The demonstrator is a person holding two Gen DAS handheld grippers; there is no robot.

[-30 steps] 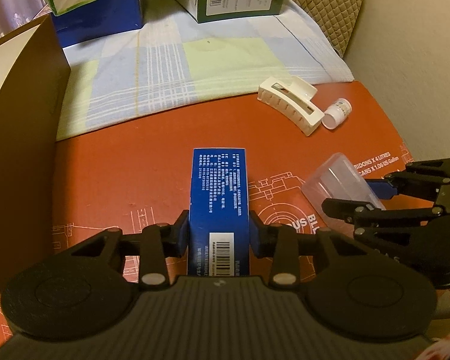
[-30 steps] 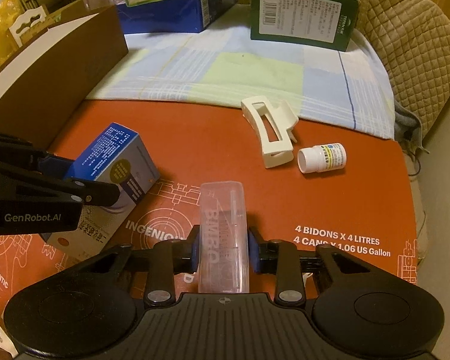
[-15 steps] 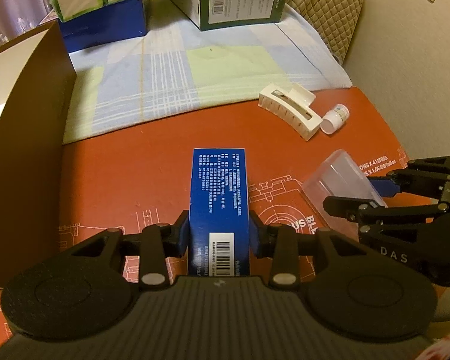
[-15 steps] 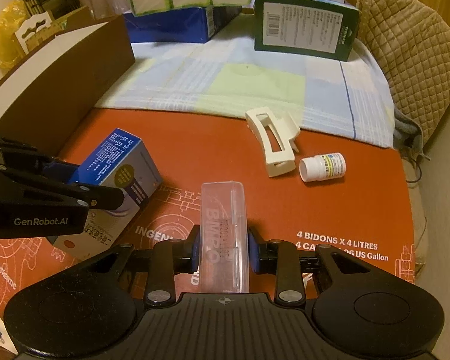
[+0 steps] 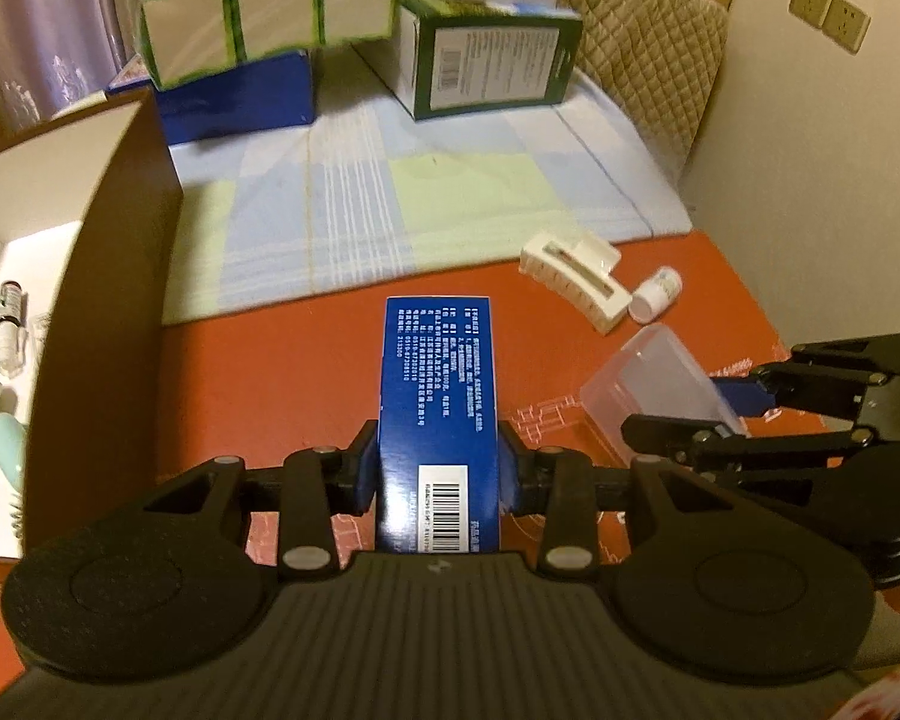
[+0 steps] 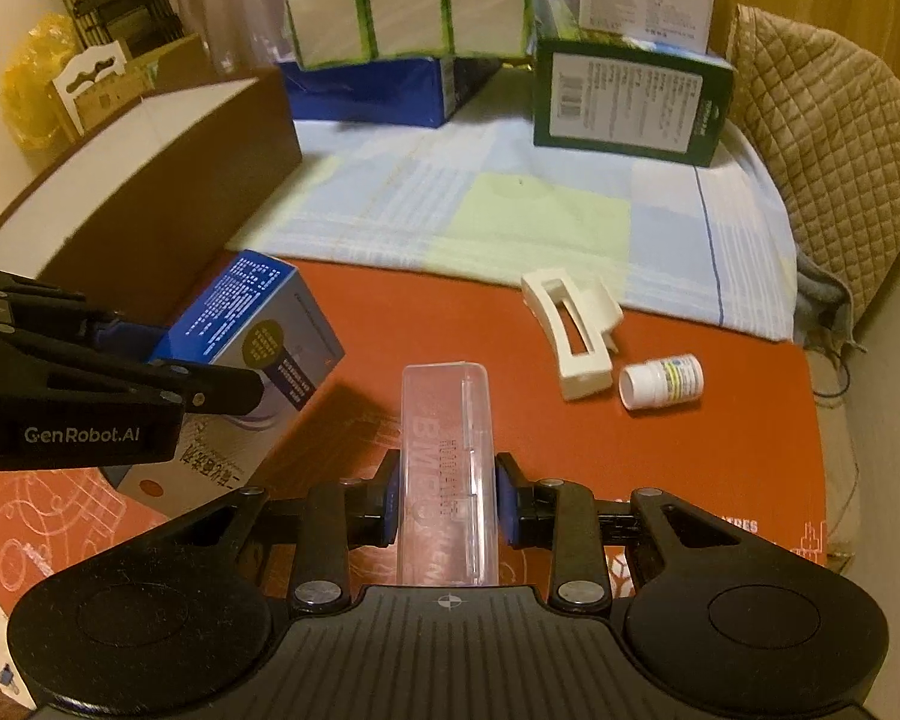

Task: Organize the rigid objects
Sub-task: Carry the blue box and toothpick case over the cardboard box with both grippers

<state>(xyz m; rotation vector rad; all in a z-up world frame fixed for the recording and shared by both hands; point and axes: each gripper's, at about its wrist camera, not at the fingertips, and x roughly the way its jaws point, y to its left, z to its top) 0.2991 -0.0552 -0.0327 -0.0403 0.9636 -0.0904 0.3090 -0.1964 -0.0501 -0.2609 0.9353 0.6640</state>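
My left gripper point(image 5: 439, 471) is shut on a blue medicine box point(image 5: 438, 396), held off the orange cardboard sheet point(image 5: 258, 384); the same box point(image 6: 258, 330) shows at the left of the right wrist view. My right gripper point(image 6: 447, 501) is shut on a clear plastic case point(image 6: 447, 468), which also appears at the right of the left wrist view as the clear case point(image 5: 654, 390). A white hair claw point(image 6: 570, 330) and a small white pill bottle point(image 6: 660, 381) lie on the sheet beyond both grippers.
A brown box with a white inside point(image 5: 108, 276) stands at the left, holding a small vial point(image 5: 12, 324) and other items. A checked cloth point(image 5: 420, 198) lies behind, with stacked cartons point(image 5: 486, 66) and tissue packs point(image 5: 264, 18). A quilted cushion point(image 6: 822, 138) and wall are at the right.
Both grippers have risen with their objects still held. The view now looks over the brown box's wall into its white inside, and more of the far cartons shows.
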